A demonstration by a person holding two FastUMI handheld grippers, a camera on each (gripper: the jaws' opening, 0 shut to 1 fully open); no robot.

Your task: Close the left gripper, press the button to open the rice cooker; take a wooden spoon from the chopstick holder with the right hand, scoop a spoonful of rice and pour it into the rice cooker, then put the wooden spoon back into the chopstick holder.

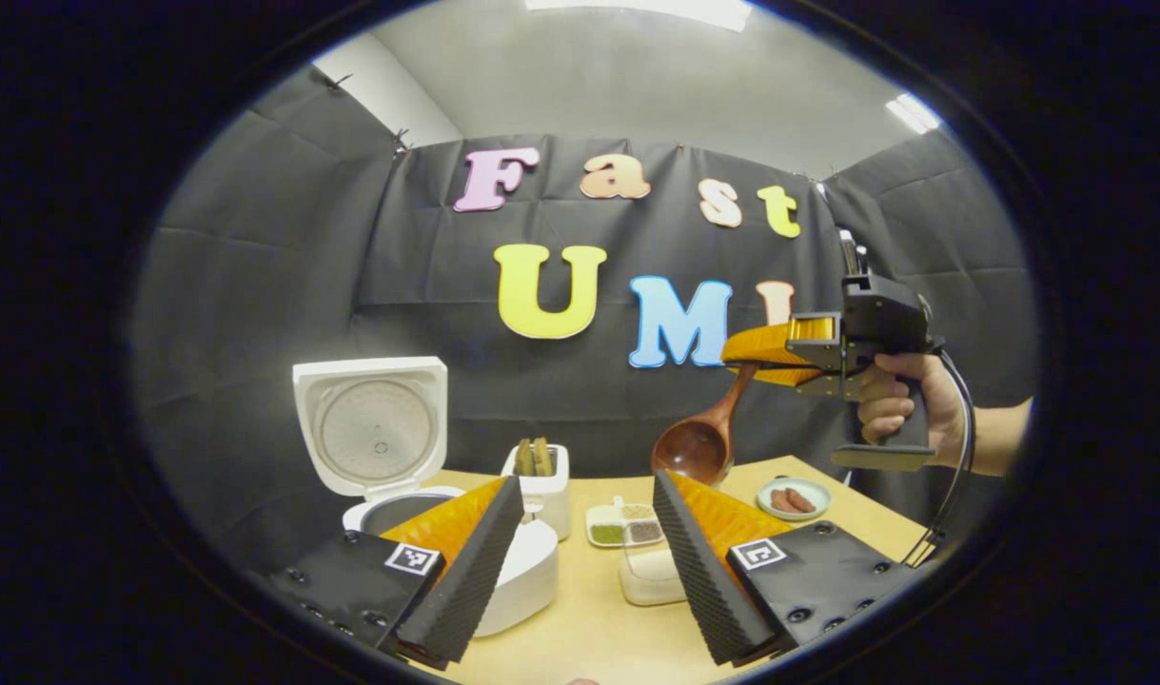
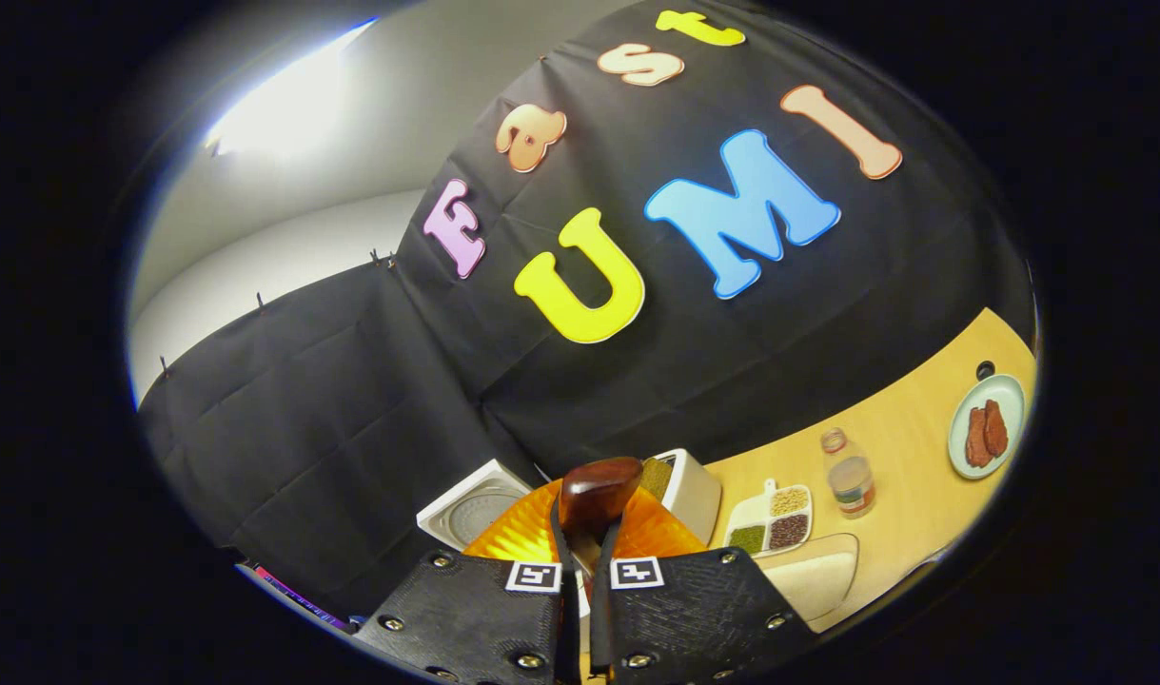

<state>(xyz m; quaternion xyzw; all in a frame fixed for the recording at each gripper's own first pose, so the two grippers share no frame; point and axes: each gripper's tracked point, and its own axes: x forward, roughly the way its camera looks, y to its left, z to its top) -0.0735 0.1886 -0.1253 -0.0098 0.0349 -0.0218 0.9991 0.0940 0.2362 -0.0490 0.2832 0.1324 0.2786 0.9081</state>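
The white rice cooker [image 1: 503, 580] stands at the table's left with its lid [image 1: 370, 428] raised upright; the lid [image 2: 473, 514] also shows in the right gripper view. Just right of it stands the white chopstick holder [image 1: 544, 490] [image 2: 686, 493] with utensils inside. A hand holds my right gripper [image 1: 756, 366] high above the table, shut on the handle of a dark wooden spoon [image 1: 698, 442] whose bowl hangs downward. In the right gripper view the spoon [image 2: 594, 493] sticks out beyond my right gripper [image 2: 584, 547]. My left gripper [image 1: 587, 495] stands open near the cooker. A white rice box [image 1: 648, 574] [image 2: 817, 571] lies below the spoon.
A divided tray of grains [image 1: 623, 524] [image 2: 773, 521] sits behind the rice box. A small plate with brown sausage pieces [image 1: 795, 499] [image 2: 987, 426] lies at the right, and a small jar [image 2: 850, 476] stands on the wooden table [image 1: 599, 628].
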